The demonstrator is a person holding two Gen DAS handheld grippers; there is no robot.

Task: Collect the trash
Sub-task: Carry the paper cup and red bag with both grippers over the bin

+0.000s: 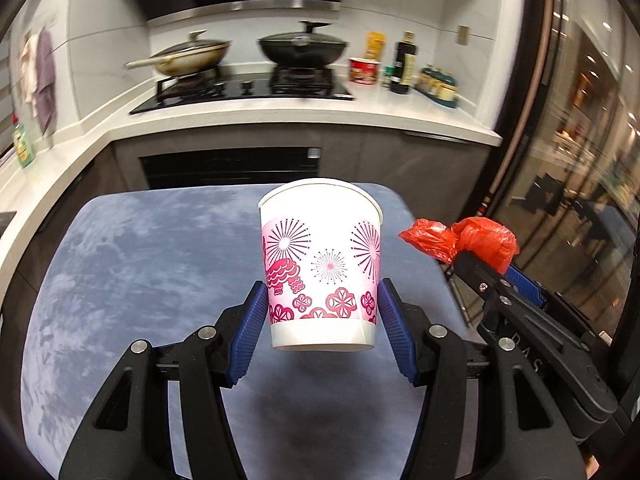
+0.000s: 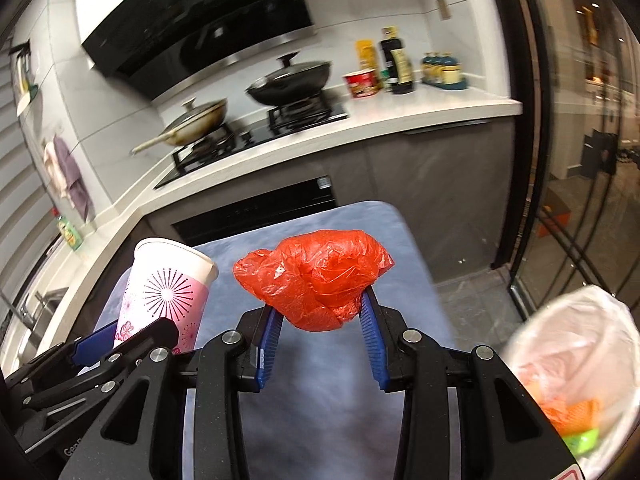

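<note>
A white paper cup (image 1: 320, 264) with pink firework prints hangs upright above a blue-grey padded surface (image 1: 140, 260), and my left gripper (image 1: 322, 300) is shut on its lower half. The same cup (image 2: 168, 288) shows at the left of the right wrist view. My right gripper (image 2: 320, 312) is shut on a crumpled red plastic bag (image 2: 316, 276), lifted off the surface. In the left wrist view that red bag (image 1: 480, 240) sits at the right, level with the cup. A white-lined trash bin (image 2: 576, 368) holding orange and green scraps lies at the lower right.
A kitchen counter (image 1: 280, 118) runs behind, with a black hob, two lidded pans (image 1: 304, 46), a red noodle cup (image 1: 363, 70) and bottles (image 1: 404, 62). A dark oven front sits below. Glass doors (image 1: 568, 160) stand on the right.
</note>
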